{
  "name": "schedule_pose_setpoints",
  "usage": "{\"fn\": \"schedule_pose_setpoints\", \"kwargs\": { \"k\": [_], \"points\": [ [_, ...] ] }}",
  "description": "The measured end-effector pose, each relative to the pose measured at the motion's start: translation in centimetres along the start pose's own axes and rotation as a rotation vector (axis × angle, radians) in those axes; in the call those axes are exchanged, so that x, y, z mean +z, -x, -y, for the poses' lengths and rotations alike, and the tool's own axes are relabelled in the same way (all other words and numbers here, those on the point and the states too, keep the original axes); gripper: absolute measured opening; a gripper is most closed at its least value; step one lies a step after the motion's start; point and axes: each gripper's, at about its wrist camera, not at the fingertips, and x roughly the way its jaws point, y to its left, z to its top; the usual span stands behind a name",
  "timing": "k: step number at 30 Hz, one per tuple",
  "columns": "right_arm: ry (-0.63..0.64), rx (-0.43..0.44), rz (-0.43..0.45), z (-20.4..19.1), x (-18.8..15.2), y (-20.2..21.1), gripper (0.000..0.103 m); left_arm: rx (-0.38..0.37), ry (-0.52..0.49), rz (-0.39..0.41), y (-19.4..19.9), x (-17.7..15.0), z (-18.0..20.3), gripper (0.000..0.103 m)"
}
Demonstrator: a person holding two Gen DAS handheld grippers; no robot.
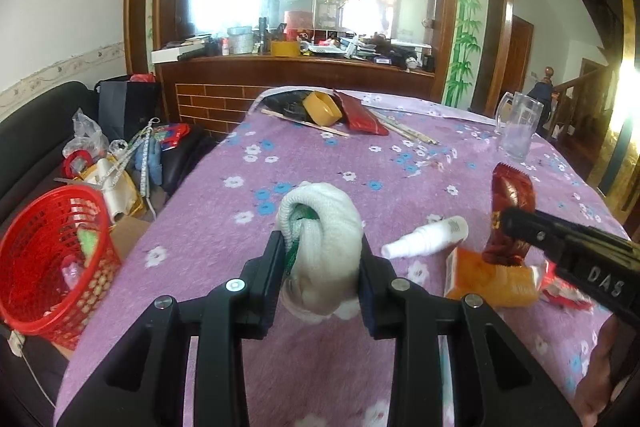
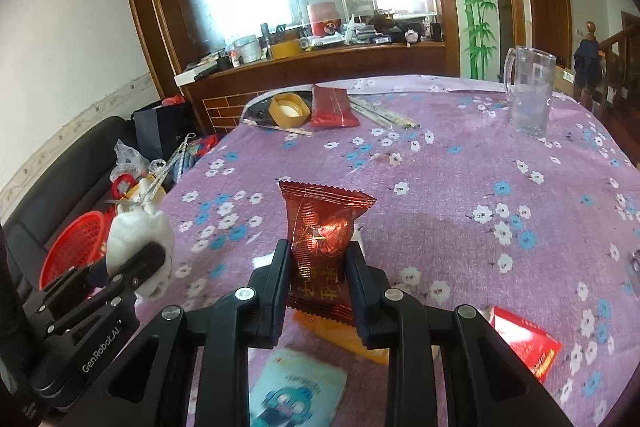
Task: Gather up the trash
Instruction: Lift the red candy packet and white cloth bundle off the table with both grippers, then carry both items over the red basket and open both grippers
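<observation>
Your bench, under a purple floral cloth, fills most of both views; its near edge is cut off behind your gripper frames, and the room's far side dissolves in window glare on the mirror.

Left of your left gripper, beyond the bench edge, a red mesh basket sits with its opening tipped toward you; what lies inside is too blurred to name. The sofa behind it carries a heap of bags and oddments you cannot sort out.

Your left gripper is clamped on a rolled white cloth with a green strip tucked in its folds, lifted clear of the bench. Your right gripper is closed on a dark red snack wrapper, held upright; its lower end hides part of an orange packet beneath.

Between the two grippers lies a white spray bottle on its side. Just right of the right gripper a red box is half cut off by the frame; directly under it a pale blue sachet shows blurred print.

Far ahead stand a clear glass mug, a yellow tape roll, a red pouch and some chopsticks.
</observation>
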Motion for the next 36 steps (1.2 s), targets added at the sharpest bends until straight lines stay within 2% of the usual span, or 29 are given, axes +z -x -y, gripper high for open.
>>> {"fn": "schedule_pose_setpoints", "kwargs": {
  "k": [13,26,36],
  "points": [
    [0.006,0.067,-0.036,-4.5,-1.4,2.9,0.03,0.024,0.054,0.033,4.5,-0.3,-5.1,0.032],
    [0.096,0.197,-0.094,-12.9,-1.2,2.4,0.03,0.091,0.153,0.065,7.1,0.2,-12.5,0.032],
    [0.194,0.297,-0.141,-20.4,0.3,0.7,0.03,0.177,0.252,0.067,8.1,0.1,-20.6,0.032]
  ]
}}
